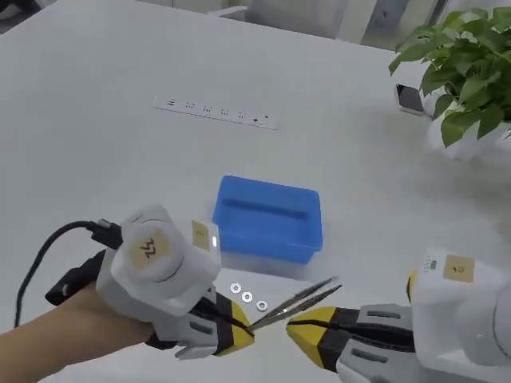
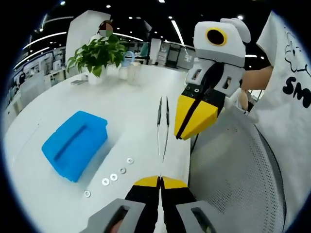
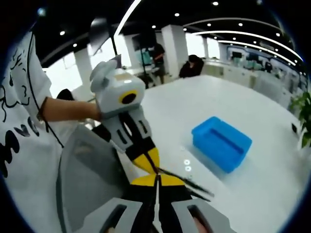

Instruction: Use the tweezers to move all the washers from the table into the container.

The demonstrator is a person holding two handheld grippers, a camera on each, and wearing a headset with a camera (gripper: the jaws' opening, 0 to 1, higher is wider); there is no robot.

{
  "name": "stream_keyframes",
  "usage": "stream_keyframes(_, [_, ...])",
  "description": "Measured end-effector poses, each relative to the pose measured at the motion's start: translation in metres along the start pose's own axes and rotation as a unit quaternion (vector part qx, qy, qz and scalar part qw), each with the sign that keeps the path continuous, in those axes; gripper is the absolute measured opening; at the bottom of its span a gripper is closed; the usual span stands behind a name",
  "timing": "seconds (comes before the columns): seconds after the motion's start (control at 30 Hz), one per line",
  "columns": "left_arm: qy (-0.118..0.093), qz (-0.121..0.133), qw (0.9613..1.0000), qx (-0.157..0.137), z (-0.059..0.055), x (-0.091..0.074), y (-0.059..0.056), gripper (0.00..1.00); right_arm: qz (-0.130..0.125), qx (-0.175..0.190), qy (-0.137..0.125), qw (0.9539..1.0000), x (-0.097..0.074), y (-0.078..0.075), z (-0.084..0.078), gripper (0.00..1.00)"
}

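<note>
While the tweezers point(image 1: 297, 302) are pinched at their closed rear end by the left gripper point(image 1: 246, 331), whose yellow-tipped jaws are pressed together on them, the two slender arms are seen in the head view to run up and to the right, ending near the front right corner of the container point(image 1: 267, 219) without touching it. The right gripper point(image 1: 297, 329) is shown just beside the tweezers, below their shaft in the head view. Its jaws are closed on each other with nothing between them, and its tip is pointed toward the tip of the left gripper, from which it is set slightly apart. Three washers point(image 1: 247, 298) are seen in the head view lying flat on the white table point(image 1: 96, 159) in a short diagonal row, between the front wall of the container and the left gripper. In the left gripper view five are counted in a loose line along the container's near side. The container is a blue rectangular tray, set open side up near the middle of the table. The left gripper is carried by a hand point(image 1: 80, 327), and a black cable point(image 1: 48, 247) is led off behind it. Farther back a white power strip point(image 1: 215, 112) is laid on the table. At the far right a potted plant point(image 1: 467, 72) is placed, with a phone point(image 1: 409, 97) beside it.
</note>
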State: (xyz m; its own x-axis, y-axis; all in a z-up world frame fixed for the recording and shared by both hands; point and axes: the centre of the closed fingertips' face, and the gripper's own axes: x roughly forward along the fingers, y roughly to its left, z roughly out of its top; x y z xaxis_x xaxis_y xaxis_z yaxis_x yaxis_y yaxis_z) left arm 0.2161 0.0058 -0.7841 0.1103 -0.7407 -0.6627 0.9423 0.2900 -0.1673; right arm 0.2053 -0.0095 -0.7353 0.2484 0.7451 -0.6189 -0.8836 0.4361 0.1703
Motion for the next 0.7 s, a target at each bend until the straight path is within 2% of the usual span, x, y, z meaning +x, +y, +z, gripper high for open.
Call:
stream_keyframes(0.07, [0.006,0.017,0.9998,0.009,-0.001,0.000,0.002,0.00,0.006,-0.005,0.010,0.9999,0.000,0.005,-0.003,0.00])
stream_keyframes(0.1, [0.023,0.031,0.9992,0.013,-0.006,-0.003,0.005,0.00,0.005,-0.008,0.011,0.9999,0.001,0.006,-0.003,0.00])
stream_keyframes(0.13, [0.014,0.018,0.9997,0.011,-0.004,-0.003,-0.002,0.00,0.002,-0.012,0.012,0.9999,0.001,0.007,-0.004,0.00])
stream_keyframes(0.27, [0.005,0.019,0.9998,0.005,-0.003,-0.007,-0.008,0.00,-0.005,-0.012,0.019,0.9997,0.007,0.004,-0.009,0.00])
stream_keyframes(0.33, [0.003,0.019,0.9998,0.007,-0.003,-0.007,-0.011,0.00,-0.020,-0.034,0.031,0.9987,0.008,-0.002,-0.015,0.04])
stream_keyframes(0.37, [0.002,0.019,0.9998,0.008,-0.003,-0.006,-0.009,0.00,-0.036,-0.057,0.047,0.9966,0.010,-0.010,-0.022,0.05])
stream_keyframes(0.4, [0.002,0.021,0.9997,0.010,-0.003,-0.005,-0.010,0.00,-0.040,-0.074,0.064,0.9944,0.012,-0.013,-0.030,0.09])
stream_keyframes(0.43, [0.005,0.023,0.9996,0.013,-0.006,-0.003,-0.007,0.00,-0.040,-0.084,0.091,0.9914,0.015,-0.016,-0.042,0.12])
stream_keyframes(0.5, [0.014,0.032,0.9992,0.020,-0.012,0.002,-0.004,0.00,-0.027,-0.100,0.119,0.9876,0.018,-0.016,-0.057,0.12])
stream_keyframes(0.57, [0.029,0.028,0.9992,0.009,-0.020,0.007,-0.005,0.00,-0.025,-0.110,0.128,0.9854,0.020,-0.018,-0.065,0.13])
stream_keyframes(0.63, [0.028,0.027,0.9992,0.008,-0.023,0.011,-0.006,0.00,-0.010,-0.120,0.170,0.9781,0.023,-0.018,-0.084,0.20])
stream_keyframes(0.7, [0.032,0.023,0.9992,0.005,-0.028,0.015,-0.008,0.00,0.001,-0.150,0.193,0.9697,0.029,-0.019,-0.096,0.21])
